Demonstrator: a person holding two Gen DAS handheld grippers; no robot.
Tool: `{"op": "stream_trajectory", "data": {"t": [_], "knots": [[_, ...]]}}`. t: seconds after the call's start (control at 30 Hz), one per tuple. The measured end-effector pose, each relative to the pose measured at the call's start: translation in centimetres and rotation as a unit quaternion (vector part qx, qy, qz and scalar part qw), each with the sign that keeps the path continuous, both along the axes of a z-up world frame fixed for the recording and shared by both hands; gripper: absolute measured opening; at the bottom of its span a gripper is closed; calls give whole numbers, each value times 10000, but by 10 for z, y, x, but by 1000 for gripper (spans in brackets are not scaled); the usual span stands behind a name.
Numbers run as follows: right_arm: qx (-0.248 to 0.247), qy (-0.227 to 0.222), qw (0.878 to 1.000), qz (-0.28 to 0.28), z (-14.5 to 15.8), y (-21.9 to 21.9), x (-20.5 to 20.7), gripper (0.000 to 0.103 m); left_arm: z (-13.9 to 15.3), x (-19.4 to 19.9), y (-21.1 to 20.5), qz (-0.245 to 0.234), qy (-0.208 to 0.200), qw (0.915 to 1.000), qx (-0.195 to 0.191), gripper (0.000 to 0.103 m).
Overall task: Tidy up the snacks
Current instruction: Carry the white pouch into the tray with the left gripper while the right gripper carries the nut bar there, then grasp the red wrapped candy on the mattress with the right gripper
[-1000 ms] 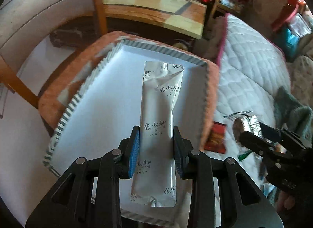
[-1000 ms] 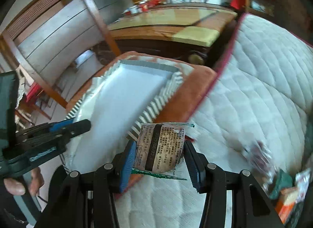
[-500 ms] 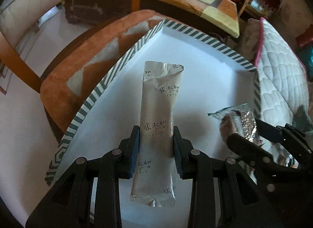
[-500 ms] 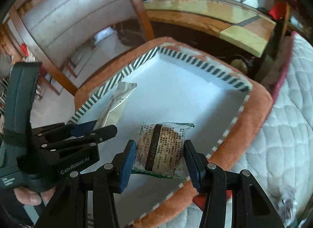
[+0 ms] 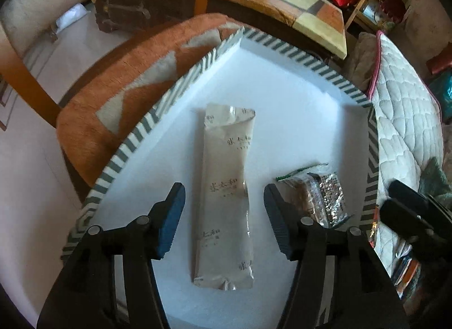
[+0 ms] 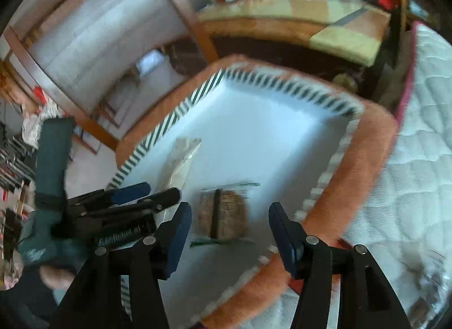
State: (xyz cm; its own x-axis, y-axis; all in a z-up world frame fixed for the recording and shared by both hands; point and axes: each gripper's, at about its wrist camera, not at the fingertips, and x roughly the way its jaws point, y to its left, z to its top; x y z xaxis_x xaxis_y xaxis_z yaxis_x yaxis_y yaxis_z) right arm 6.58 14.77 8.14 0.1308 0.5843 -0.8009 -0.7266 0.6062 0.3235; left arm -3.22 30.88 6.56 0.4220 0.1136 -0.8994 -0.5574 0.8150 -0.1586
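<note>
the left tool [image 5: 224, 210] has just been opening its jaws; they now stand wide apart, and the long silver foil snack sachet with printed characters [image 5: 226, 196] lies flat between them on the white floor of the shallow box, with clear gaps on both sides, so nothing is gripped. the shallow white box with a green-and-white striped rim [image 5: 135, 136] sits on an orange plush cushion [image 5: 118, 80], beside a white quilted bed cover [image 5: 404, 119].

the right tool [image 6: 230, 233] has also just been opening its jaws, and its pads stand clear of the small clear-wrapped brown snack packet with a green edge [image 6: 223, 216], which lies on the box floor between and just ahead of them. in the left wrist view this packet [image 5: 319, 199] rests just to the right of the silver sachet, apart from it, near the box's right wall. the right wrist view is blurred.
</note>
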Motion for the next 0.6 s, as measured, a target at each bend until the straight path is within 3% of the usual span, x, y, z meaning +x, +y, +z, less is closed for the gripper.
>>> {"op": "stream_trajectory", "data": {"t": [0.13,0.27,0.43,0.6], "knots": [[-265,-200,9979,-560,2,-54,7,57,16,-8,-2,47,-252,9997,24,63],[-495,173,9926,-1095,-24,-94,19,57,30,-10,-17,-122,-419,9990,12,63],[-370,549,9893,-1299,-47,-94,22,57,37,-5,-36,-410,-442,9982,19,63],[-502,558,9898,-1214,-62,-79,22,57,31,-1,-48,-584,-363,9976,-46,63]]}}
